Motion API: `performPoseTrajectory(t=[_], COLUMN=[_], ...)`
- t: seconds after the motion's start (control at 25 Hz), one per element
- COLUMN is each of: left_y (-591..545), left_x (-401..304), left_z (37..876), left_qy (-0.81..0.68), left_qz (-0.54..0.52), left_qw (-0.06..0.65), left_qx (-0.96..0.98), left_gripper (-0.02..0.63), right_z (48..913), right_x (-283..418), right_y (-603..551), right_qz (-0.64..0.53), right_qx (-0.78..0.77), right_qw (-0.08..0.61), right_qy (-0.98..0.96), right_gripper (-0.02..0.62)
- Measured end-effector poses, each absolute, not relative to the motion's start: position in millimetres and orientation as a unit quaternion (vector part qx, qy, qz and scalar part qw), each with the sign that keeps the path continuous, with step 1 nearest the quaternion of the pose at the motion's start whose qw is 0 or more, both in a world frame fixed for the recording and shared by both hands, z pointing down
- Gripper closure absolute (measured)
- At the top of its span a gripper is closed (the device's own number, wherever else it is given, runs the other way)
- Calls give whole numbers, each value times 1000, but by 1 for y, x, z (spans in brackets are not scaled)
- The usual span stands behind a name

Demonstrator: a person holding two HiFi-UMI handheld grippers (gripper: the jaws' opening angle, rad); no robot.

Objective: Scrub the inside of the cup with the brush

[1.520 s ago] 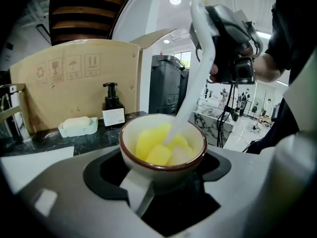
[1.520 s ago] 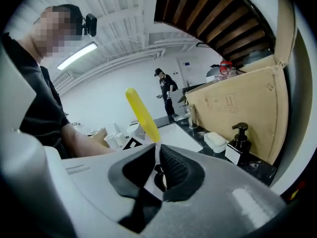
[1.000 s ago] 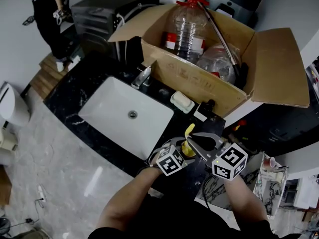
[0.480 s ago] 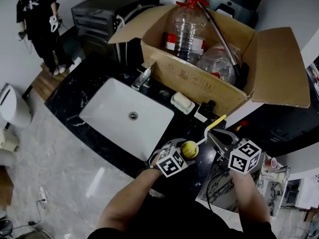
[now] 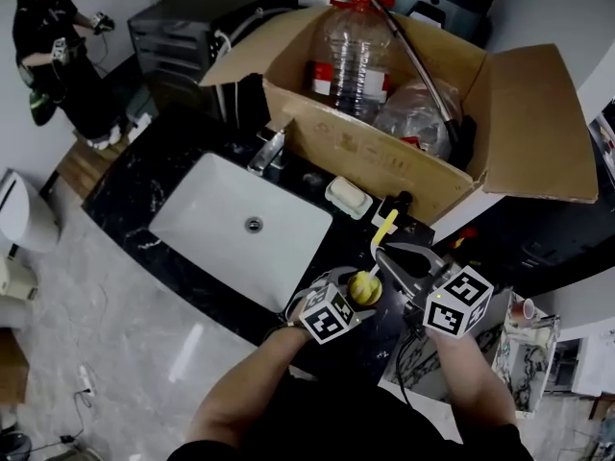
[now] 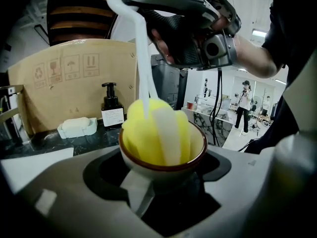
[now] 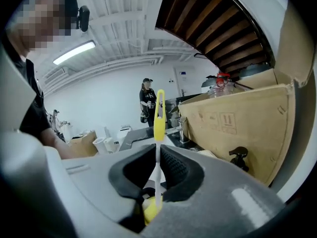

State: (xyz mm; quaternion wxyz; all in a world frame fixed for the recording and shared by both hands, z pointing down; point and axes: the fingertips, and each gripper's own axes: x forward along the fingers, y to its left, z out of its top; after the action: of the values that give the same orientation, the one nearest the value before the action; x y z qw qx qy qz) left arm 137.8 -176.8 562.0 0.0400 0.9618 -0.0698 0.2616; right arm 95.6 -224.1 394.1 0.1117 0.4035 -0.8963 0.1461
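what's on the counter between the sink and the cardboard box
In the head view, the faucet and a white soap dish stand on the strip of dark counter between the sink and the cardboard box.

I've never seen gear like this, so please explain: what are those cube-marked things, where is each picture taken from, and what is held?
No robot here: a person holds a two-jaw gripper in each hand; the cubes are part of them. One camera looks down from the head, one rides on each gripper. The left gripper clamps a small cup; the right gripper pinches the handle of a yellow sponge brush whose head sits in the cup. Below are a black counter, white sink, soap dish and cardboard box.
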Motion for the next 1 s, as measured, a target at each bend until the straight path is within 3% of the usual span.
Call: performPoseTrajectory(t=[0.28,0.48,0.68,0.8,1.0], left_y=[-178,-177,-177,-177,-177], left_x=[139,139,139,139,138], left_z=[561,561,562,562,562], left_qy=[-70,-70,-70,-69,-70], left_qz=[256,256,256,256,257], left_qw=[38,38,39,38,39], left_qx=[963,964,963,964,963], left_gripper=[189,189,189,189,189], right_z=[395,387,405,411,421], right_x=[63,98,120,126,121], right_y=[-206,-216,-200,-188,-191], right_qz=[173,124,96,126,176], right_qx=[348,403,386,373,357], right_qw=[98,129,214,201,180], right_qy=[-916,-898,-892,-897,-900], right_gripper=[554,563,557,557,442])
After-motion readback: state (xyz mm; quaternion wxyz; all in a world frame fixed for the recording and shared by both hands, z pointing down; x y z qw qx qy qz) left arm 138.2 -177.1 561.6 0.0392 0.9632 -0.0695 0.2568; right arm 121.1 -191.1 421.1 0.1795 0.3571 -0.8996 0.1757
